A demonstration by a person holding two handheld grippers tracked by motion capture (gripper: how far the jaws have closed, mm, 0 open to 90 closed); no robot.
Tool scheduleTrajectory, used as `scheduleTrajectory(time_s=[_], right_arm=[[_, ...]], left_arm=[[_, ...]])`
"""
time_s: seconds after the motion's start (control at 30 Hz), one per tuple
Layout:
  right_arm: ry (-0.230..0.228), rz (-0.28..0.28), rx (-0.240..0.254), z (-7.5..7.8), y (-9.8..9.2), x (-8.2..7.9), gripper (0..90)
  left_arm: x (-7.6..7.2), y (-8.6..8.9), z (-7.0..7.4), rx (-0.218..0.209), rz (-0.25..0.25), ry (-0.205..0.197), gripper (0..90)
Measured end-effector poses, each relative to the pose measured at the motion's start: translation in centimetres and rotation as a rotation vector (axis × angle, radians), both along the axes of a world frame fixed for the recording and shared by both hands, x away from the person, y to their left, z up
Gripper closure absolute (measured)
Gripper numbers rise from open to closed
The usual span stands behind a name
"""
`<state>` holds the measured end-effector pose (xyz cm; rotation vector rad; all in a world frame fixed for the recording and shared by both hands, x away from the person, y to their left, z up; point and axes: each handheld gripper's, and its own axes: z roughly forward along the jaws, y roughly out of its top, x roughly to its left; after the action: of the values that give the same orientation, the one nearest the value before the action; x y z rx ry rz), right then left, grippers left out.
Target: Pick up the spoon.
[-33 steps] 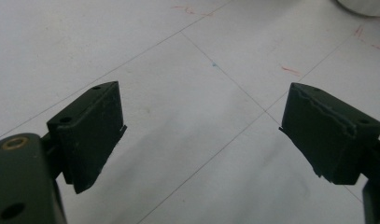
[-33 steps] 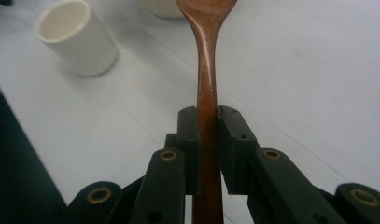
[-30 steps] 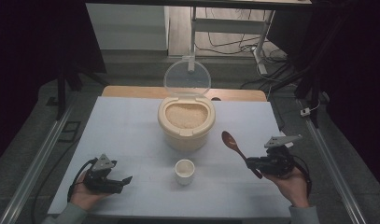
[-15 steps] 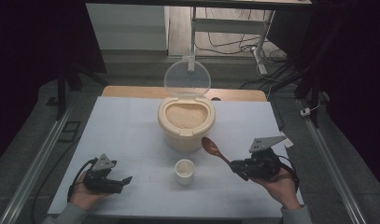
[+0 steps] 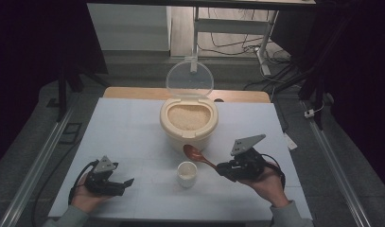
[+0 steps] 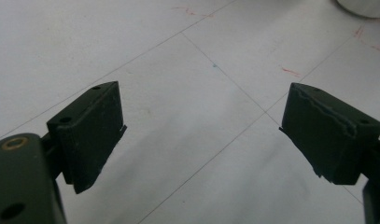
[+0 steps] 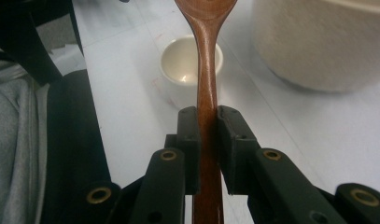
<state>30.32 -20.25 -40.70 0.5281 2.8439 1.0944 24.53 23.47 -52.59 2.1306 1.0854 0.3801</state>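
White table [image 5: 133,123] mid-frame | rice bin [image 5: 188,124] centre, lid up | my left tongs [image 5: 118,182] lower left, wide, idle | my right tongs [image 5: 222,168] clamp spoon [image 5: 196,154], swung left since a second ago, bowl now over cup [image 5: 187,173] near bin: scoop likely next

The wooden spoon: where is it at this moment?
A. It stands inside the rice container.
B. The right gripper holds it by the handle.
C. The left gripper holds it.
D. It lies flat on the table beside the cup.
B: the right gripper has both jaws closed on the handle of the wooden spoon, with its bowl raised near the small cup.
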Motion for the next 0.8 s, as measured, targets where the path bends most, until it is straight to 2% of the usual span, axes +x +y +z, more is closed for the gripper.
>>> scheduleTrajectory(time_s=[0.27, 0.47, 0.6, 0.7, 0.8], right_arm=[[-0.021, 0.042, -0.031, -0.4, 2.3, 0.7, 79.8], [-0.020, 0.054, -0.053, -0.8, 2.8, 0.6, 79.8], [-0.025, 0.056, -0.046, -0.8, 2.9, 0.5, 79.8], [-0.028, 0.060, -0.050, -0.7, 3.0, 0.5, 79.8], [-0.031, 0.061, -0.047, -0.7, 3.1, 0.5, 79.8]], left_arm=[[0.0, 0.0, 0.0, -0.001, -0.001, 0.001, 12.7], [0.0, 0.0, 0.1, -0.002, -0.002, -0.001, 12.7], [0.0, -0.1, 0.1, -0.005, -0.003, -0.002, 12.8], [0.0, -0.3, 0.6, -0.011, -0.014, -0.007, 13.1], [0.0, -0.8, 1.7, -0.032, -0.043, -0.025, 13.4]])
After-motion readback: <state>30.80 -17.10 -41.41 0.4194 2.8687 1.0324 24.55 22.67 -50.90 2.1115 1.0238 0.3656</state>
